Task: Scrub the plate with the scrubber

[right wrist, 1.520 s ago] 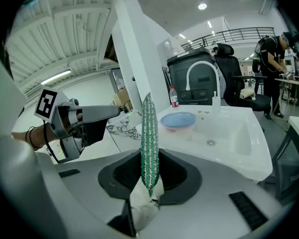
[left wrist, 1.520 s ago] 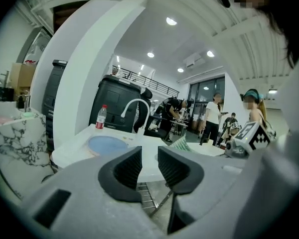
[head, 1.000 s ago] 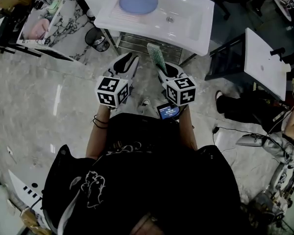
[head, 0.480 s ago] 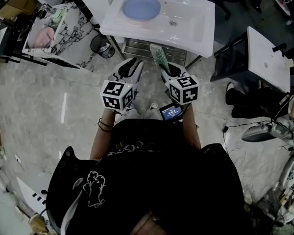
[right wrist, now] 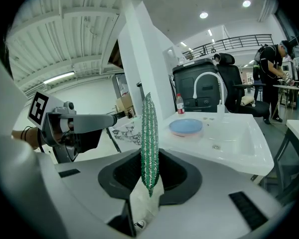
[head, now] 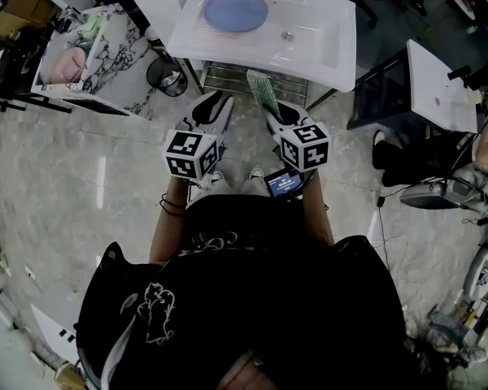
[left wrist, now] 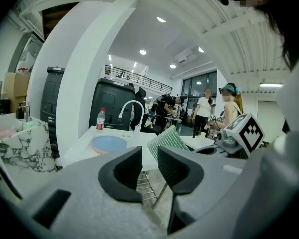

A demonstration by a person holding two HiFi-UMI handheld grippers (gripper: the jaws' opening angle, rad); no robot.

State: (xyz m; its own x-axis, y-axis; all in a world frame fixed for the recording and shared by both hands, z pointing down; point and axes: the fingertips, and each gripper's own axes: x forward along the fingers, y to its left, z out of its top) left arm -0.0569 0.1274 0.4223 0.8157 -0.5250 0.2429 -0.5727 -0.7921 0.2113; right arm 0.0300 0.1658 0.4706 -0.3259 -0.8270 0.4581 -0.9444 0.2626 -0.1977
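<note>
Upper centre of the head view: blue plate (head: 236,11) lying flat on the white sink (head: 333,55), well apart from both grippers. Below it, the right gripper (head: 270,114) is clamped on the green scrubber (head: 264,94), held edge-up. The left gripper (head: 215,104) has its jaws slightly apart with nothing between. Approach step, as judged: reach over the near rim, turn the scrubber's broad face onto the plate, and steady the plate's edge with the left gripper.
</note>
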